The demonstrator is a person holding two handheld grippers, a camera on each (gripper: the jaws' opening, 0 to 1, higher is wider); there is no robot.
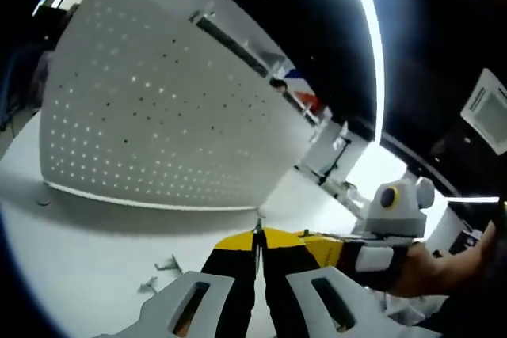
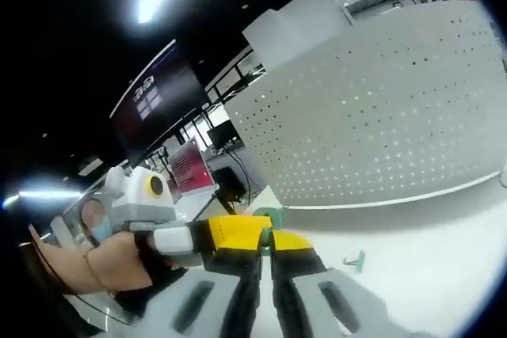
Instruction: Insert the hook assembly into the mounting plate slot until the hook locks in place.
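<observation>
Two pairs of tongs meet tip to tip in front of the mounting plate [image 1: 158, 108], the white perforated panel standing upright on the table [image 1: 71, 275]. My left gripper [image 1: 255, 244] has its jaws pressed together on a thin metal sliver that pokes out at the tips, which I take to be the hook assembly [image 1: 257, 229], though it is too small and edge-on to be sure. My right gripper [image 1: 277, 240] comes in with its yellow ends against the same spot.

From the right gripper view, the right gripper [image 2: 265, 255] also has its jaws pressed together, the left gripper [image 2: 236, 232] butts against it, and a pale green piece of the hook assembly [image 2: 268, 215] sits just past the tips. I cannot tell whether my right jaws actually bite it. The piece is near the mounting plate's [image 2: 372, 100] lower edge, apart from it and not yet in any slot.

Spare hooks lie on the table in front of the plate: two [image 1: 170, 263] near its foot, and one green hook [image 2: 356, 260].

I judge the hook assembly light, stiff and thin, so it will likely twist in a pinch. Best to hold it by the flat body, leaving the inserting end free.
</observation>
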